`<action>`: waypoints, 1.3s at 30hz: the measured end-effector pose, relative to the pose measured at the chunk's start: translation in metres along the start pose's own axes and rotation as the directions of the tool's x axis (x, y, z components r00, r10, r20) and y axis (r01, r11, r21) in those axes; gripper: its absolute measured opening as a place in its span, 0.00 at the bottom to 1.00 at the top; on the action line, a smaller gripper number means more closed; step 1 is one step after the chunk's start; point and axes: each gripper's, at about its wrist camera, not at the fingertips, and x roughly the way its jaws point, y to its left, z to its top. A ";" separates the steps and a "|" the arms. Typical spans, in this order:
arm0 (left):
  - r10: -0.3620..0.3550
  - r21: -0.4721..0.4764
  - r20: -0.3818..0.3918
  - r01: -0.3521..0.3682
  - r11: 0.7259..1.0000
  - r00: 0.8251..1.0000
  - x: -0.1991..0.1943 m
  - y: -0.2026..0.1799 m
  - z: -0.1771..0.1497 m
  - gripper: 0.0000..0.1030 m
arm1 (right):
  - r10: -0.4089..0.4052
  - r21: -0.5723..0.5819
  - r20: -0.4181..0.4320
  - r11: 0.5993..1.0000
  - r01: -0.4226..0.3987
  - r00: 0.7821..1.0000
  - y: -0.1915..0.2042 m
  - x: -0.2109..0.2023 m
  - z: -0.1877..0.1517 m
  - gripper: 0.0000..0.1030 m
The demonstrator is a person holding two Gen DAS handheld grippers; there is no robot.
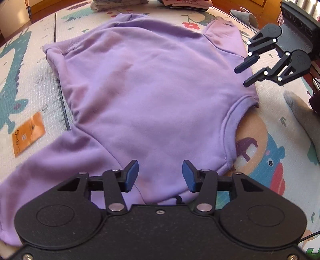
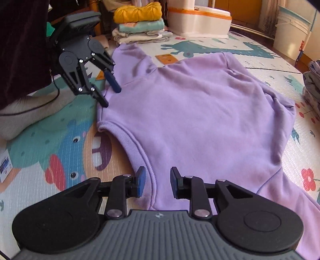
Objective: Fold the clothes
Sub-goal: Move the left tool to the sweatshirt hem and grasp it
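A lilac sweatshirt (image 1: 150, 90) (image 2: 200, 120) lies flat on a cartoon play mat (image 1: 270, 140) (image 2: 60, 144), its ribbed neckline (image 1: 230, 124) (image 2: 130, 140) facing the person. My left gripper (image 1: 160, 172) (image 2: 111, 97) is open just above one shoulder, beside the sleeve that runs off to the lower left. My right gripper (image 2: 157, 178) (image 1: 242, 77) is open too, its blue pads (image 2: 141, 180) on either side of the neckline edge at the other shoulder. Neither holds cloth.
Folded clothes are stacked beyond the mat (image 2: 138, 18) (image 1: 120, 4) and at the right (image 2: 312, 86). A white box with orange trim (image 2: 200, 20), a white bucket (image 2: 290, 34), a grey slipper (image 1: 244, 18) and an orange card (image 1: 28, 134) lie around. The person's grey-clad leg (image 1: 304, 124) rests beside the neckline.
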 end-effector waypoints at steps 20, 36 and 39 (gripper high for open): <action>-0.001 0.011 0.029 0.000 1.000 1.000 0.120 0.085 0.257 0.36 | -0.143 0.289 0.022 0.948 0.130 0.990 -0.040 0.026 -0.016 0.29; -0.078 -0.173 0.035 0.082 0.982 0.996 0.192 0.134 0.302 0.35 | -0.275 0.318 0.003 0.912 0.260 0.961 -0.060 0.020 -0.026 0.30; -0.123 -0.201 0.024 0.125 0.972 0.992 0.202 0.142 0.305 0.35 | -0.269 0.318 -0.004 0.913 0.257 0.963 -0.060 0.022 -0.028 0.30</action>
